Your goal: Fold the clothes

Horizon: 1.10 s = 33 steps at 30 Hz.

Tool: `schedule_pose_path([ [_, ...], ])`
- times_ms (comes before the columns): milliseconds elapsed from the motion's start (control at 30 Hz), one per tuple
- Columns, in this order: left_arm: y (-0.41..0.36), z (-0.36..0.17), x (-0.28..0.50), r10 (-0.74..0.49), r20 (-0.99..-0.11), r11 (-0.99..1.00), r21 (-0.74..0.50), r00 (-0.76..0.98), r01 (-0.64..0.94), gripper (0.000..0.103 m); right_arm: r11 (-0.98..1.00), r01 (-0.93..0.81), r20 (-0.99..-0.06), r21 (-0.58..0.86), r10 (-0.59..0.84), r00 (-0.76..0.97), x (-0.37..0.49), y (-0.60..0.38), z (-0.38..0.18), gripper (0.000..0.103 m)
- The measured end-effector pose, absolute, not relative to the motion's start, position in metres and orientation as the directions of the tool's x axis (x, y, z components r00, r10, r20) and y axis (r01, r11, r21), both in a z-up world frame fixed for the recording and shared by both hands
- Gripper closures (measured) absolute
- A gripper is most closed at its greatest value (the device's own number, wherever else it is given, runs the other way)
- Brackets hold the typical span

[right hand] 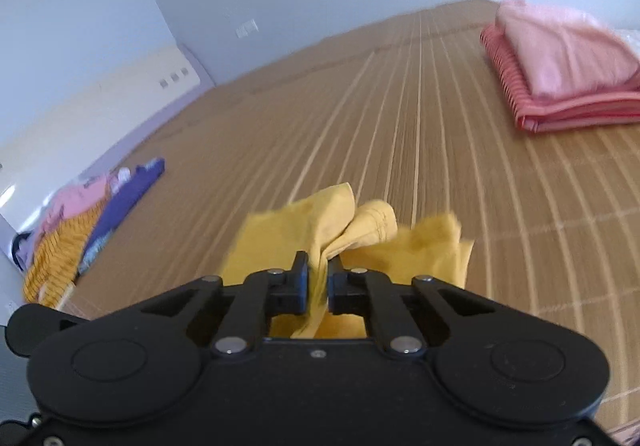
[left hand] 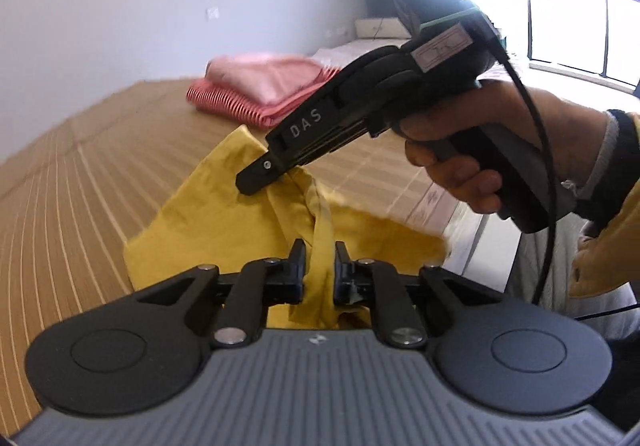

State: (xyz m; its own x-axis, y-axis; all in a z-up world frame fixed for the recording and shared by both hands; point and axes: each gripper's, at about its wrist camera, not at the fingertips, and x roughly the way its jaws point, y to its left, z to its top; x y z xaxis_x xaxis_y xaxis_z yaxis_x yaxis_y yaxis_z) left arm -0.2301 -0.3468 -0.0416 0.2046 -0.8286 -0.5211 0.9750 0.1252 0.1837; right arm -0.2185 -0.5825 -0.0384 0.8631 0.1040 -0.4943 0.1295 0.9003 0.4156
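Note:
A yellow garment (left hand: 208, 222) hangs over the woven bed mat (left hand: 72, 186), held by both grippers. My left gripper (left hand: 319, 258) is shut on a bunched fold of it. My right gripper (left hand: 260, 176) comes in from the right in the left wrist view, held by a hand, and pinches the garment's upper edge. In the right wrist view my right gripper (right hand: 318, 266) is shut on the yellow garment (right hand: 320, 222), which bunches just past the fingertips above the mat (right hand: 400, 126).
A folded stack of pink and red-striped clothes (left hand: 256, 90) lies on the mat at the back, also in the right wrist view (right hand: 560, 66). A heap of unfolded clothes (right hand: 80, 222) lies at the mat's left edge. A bright window (left hand: 560, 6) is at right.

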Motion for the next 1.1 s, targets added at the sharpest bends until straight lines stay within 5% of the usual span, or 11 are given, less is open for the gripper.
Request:
schedule_pose_path([
  [300, -0.383, -0.057, -0.251, -0.807, -0.568, 0.063, 0.191, 0.163, 0.979, 0.087, 0.887, 0.196, -0.516, 0.419, 0.055, 0.855, -0.229, -0.609, -0.044, 0.093],
  [400, -0.387, -0.066, -0.262, -0.792, -0.583, 0.053, 0.235, 0.184, 0.971, 0.079, 0.896, 0.215, -0.533, 0.39, 0.029, 0.846, -0.227, -0.612, -0.055, 0.091],
  [533, -0.373, -0.06, -0.272, -0.822, -0.553, -0.009, 0.255, 0.137, 0.967, 0.059, 0.913, 0.259, -0.543, 0.314, -0.051, 0.838, -0.228, -0.618, -0.063, 0.065],
  [800, -0.328, -0.046, -0.239, -0.832, -0.525, 0.094, 0.182, 0.178, 0.979, 0.05, 0.931, 0.263, -0.522, 0.254, -0.097, 0.847, -0.258, -0.617, -0.047, 0.056],
  [1000, -0.303, -0.058, -0.21, -0.767, -0.57, 0.236, 0.176, 0.294, 0.956, 0.049, 0.964, -0.011, -0.532, 0.265, 0.156, 0.832, -0.302, -0.583, -0.023, 0.044],
  [1100, -0.301, -0.062, -0.202, -0.763, -0.574, 0.263, 0.144, 0.297, 0.954, 0.049, 0.975, -0.048, -0.591, 0.215, 0.169, 0.789, -0.31, -0.564, -0.022, 0.045],
])
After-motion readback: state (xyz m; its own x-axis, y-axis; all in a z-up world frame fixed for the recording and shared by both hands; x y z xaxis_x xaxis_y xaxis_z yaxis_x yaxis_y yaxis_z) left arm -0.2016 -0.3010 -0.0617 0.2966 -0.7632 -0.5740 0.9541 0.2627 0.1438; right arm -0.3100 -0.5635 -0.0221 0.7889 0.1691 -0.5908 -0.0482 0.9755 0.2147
